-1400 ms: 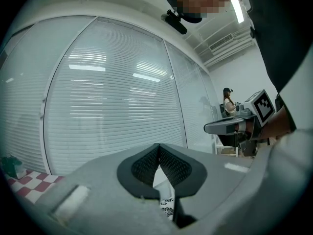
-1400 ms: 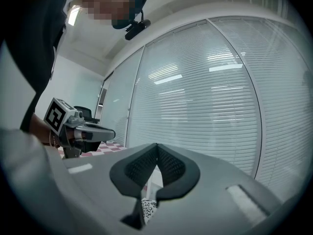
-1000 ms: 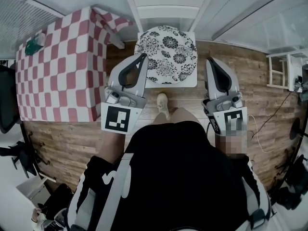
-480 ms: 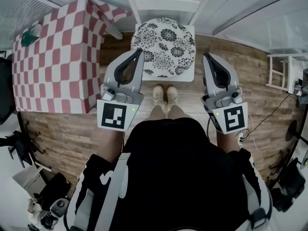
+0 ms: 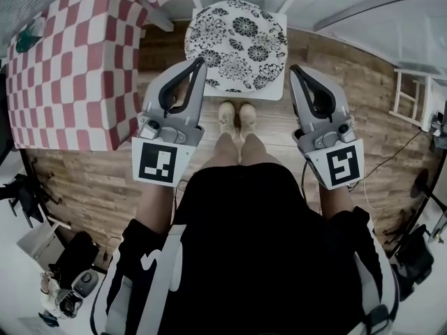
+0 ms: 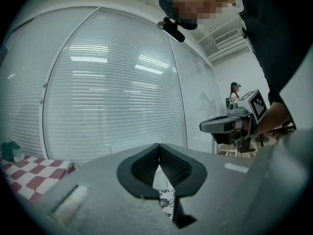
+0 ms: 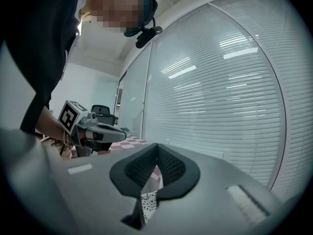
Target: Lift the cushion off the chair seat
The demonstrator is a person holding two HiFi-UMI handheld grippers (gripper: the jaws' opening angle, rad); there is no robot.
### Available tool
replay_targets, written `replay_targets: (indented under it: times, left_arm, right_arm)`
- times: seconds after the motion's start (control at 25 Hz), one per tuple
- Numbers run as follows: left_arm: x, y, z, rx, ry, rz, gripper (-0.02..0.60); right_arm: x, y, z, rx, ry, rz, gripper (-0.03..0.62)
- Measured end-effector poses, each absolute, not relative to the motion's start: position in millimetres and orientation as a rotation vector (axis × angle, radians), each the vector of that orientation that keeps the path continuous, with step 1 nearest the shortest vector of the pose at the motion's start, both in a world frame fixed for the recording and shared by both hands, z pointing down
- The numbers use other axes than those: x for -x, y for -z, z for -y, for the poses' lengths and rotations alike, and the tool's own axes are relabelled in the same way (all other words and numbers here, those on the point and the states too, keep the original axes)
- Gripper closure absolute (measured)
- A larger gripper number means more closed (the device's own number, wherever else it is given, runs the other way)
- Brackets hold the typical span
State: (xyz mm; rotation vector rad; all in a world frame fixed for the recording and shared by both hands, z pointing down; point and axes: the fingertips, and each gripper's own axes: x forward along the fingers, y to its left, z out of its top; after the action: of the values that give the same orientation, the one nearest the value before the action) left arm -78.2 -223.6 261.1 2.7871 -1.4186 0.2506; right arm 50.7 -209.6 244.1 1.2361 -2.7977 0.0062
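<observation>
Now your left tongs (image 5: pixel 201 61) and right tongs (image 5: pixel 292 69), both closed empty, sit at seven and five o'clock of the floral cushion (image 5: pixel 237 44) on the chair seat (image 5: pixel 277 91).

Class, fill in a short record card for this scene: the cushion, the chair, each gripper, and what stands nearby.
Cushion: round, black-and-white floral, lying on the seat
Chair: white, just ahead of the person's shoes
Left gripper: jaws shut, nothing held
Right gripper: jaws shut, nothing held
Nearby: table under a red-and-white checked cloth, left of the chair in the head view
Task step: lift not yet done
</observation>
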Motion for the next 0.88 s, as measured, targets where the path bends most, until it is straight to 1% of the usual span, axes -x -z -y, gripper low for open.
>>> replay_targets:
  times: [0.32,0.88]
  left_arm:
    - [75,-295,222,-2.778,-0.312,1.392,0.578]
    - [71,-330,212,-2.756,-0.345,1.361,0.578]
  right_arm:
    - [-47,-279,209,-1.166,-0.034,2.785,0.594]
    - [-37,-312,205,-1.121,-0.075,2.789,0.594]
